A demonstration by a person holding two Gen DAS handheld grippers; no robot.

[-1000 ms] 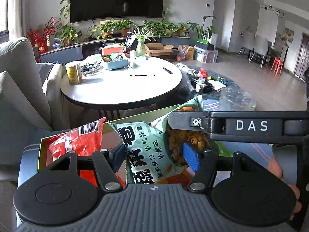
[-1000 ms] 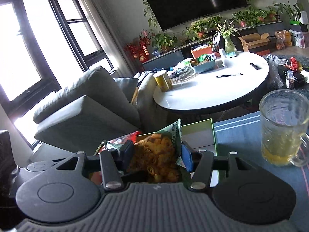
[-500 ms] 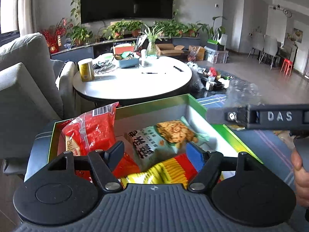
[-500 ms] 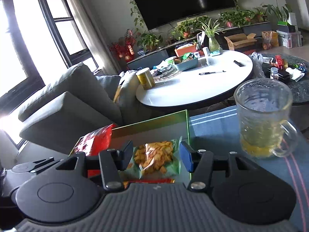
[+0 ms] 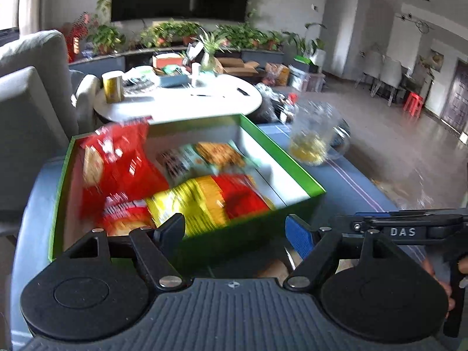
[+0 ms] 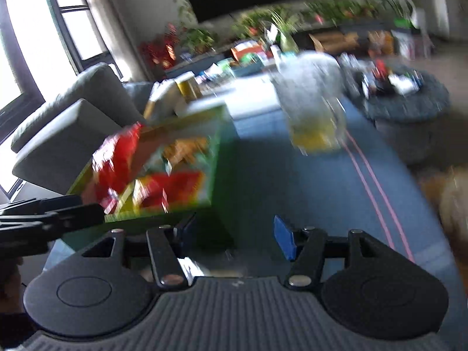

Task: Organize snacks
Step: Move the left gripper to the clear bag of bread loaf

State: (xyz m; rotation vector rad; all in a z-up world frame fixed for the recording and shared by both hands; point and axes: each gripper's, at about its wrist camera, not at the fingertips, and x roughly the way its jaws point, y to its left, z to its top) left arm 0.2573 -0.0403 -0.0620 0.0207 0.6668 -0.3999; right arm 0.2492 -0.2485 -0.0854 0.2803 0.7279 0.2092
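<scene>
A green box point(image 5: 280, 158) on a blue cloth holds a red snack bag point(image 5: 117, 163) at the left, a yellow and red bag point(image 5: 204, 199) at the front and a pale green bag of orange snacks point(image 5: 204, 153) at the back. My left gripper point(image 5: 235, 229) is open and empty, just short of the box's near wall. My right gripper point(image 6: 231, 234) is open and empty, off the box's point(image 6: 216, 152) near right corner. The bags point(image 6: 163, 187) show blurred in the right wrist view.
A glass mug of yellow drink point(image 5: 316, 137) stands on the blue cloth right of the box; it also shows in the right wrist view point(image 6: 313, 111). A round white table point(image 5: 181, 102) and a grey sofa point(image 5: 32, 87) lie behind. The right gripper's body point(image 5: 409, 229) is at the right.
The pale green bag, held over the box by both grippers a second ago, now lies in it. Both grippers have let go, opened wider and pulled back toward me.
</scene>
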